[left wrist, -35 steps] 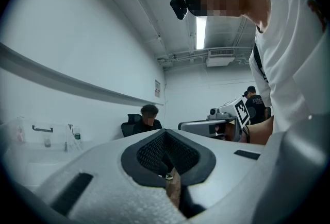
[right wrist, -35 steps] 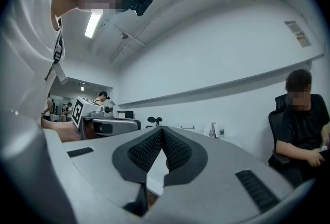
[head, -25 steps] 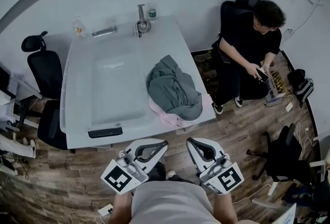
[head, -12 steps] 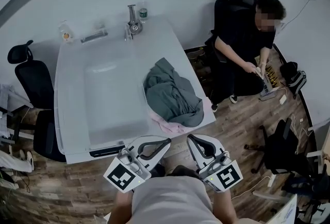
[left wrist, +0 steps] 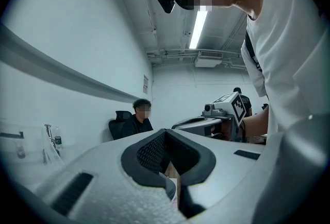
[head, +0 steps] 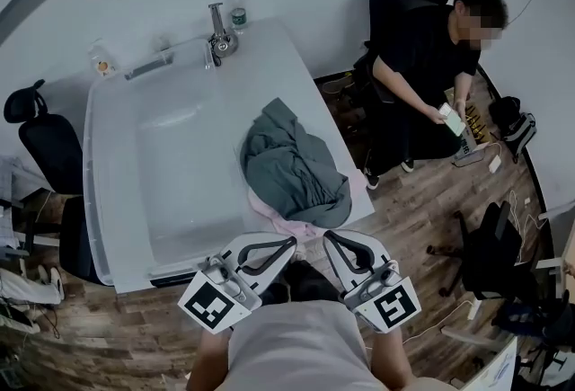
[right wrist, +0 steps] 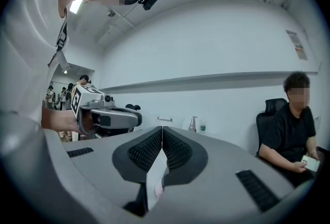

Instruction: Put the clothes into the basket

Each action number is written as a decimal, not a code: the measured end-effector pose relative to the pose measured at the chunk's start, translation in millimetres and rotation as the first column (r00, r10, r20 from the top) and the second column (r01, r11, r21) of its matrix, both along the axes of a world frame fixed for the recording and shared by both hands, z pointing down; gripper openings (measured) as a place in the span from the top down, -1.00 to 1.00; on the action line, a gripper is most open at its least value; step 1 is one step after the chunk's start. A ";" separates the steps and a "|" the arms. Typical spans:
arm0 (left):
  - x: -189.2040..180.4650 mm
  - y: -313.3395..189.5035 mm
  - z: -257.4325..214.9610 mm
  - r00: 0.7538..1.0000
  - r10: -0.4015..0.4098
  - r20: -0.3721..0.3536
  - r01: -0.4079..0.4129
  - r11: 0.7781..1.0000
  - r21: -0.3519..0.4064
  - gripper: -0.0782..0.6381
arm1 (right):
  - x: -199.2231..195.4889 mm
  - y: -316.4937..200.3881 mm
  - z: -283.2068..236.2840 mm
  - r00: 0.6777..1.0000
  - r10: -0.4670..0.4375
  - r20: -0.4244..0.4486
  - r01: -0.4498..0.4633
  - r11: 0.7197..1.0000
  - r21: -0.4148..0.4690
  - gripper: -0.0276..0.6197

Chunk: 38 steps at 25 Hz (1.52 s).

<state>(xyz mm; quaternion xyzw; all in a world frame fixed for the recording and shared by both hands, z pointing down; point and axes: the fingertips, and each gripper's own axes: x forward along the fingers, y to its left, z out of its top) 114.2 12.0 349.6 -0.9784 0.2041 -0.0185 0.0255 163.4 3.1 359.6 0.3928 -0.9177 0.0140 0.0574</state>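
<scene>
Hovering at the near edge of the table (head: 278,57), the left tool (head: 289,244) and right tool (head: 329,239) both have their jaws pressed together on nothing. The task looks barely begun: the basket (head: 112,200) appears bare, while the clothes (head: 292,169), crumpled grey-green fabric over something pink, lie heaped on the table just beside it.

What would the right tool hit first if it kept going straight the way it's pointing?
Probably the pink garment at the near edge of the table, under the grey-green garment: the shut right tool aims there, though depth is unclear.
</scene>
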 end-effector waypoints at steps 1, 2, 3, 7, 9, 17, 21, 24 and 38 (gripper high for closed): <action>3.5 -4.9 1.4 1.000 -0.003 0.005 0.003 1.000 -0.005 0.77 | 3.6 -6.8 -0.2 1.000 -0.002 0.009 0.002 1.000 0.004 0.90; 6.9 -9.5 2.7 1.000 -0.006 0.008 0.006 1.000 -0.014 0.77 | 7.6 -13.3 0.8 1.000 -0.001 0.013 0.001 1.000 0.002 0.90; 10.1 -13.7 3.6 1.000 -0.007 0.011 0.007 1.000 -0.017 0.77 | 11.9 -19.3 2.8 1.000 0.000 0.011 0.000 1.000 -0.004 0.90; 20.7 -31.8 7.5 1.000 -0.017 0.021 0.017 0.999 -0.031 0.77 | 25.1 -42.3 9.2 1.000 0.000 -0.010 0.000 1.000 -0.017 0.90; 25.5 -39.4 10.3 1.000 -0.019 0.024 0.021 0.999 -0.049 0.77 | 29.5 -51.6 12.9 1.000 -0.002 -0.021 0.001 1.000 -0.022 0.90; 40.2 -65.0 15.7 0.999 -0.008 0.046 0.010 0.999 -0.046 0.77 | 33.0 -74.0 38.3 0.992 -0.018 -0.128 0.008 0.997 -0.078 0.89; 45.2 -73.9 20.7 0.999 -0.006 0.052 0.009 0.998 -0.064 0.77 | 35.6 -83.7 48.1 0.989 -0.017 -0.144 0.003 0.995 -0.099 0.89; 47.0 -77.6 24.6 0.998 -0.003 0.058 0.008 0.996 -0.085 0.77 | 36.8 -88.5 55.4 0.988 -0.018 -0.154 0.000 0.993 -0.118 0.87; 54.4 -88.0 34.2 0.996 0.017 0.087 -0.007 0.993 -0.114 0.77 | 35.5 -101.1 105.4 0.958 -0.071 -0.276 0.012 0.978 -0.210 0.36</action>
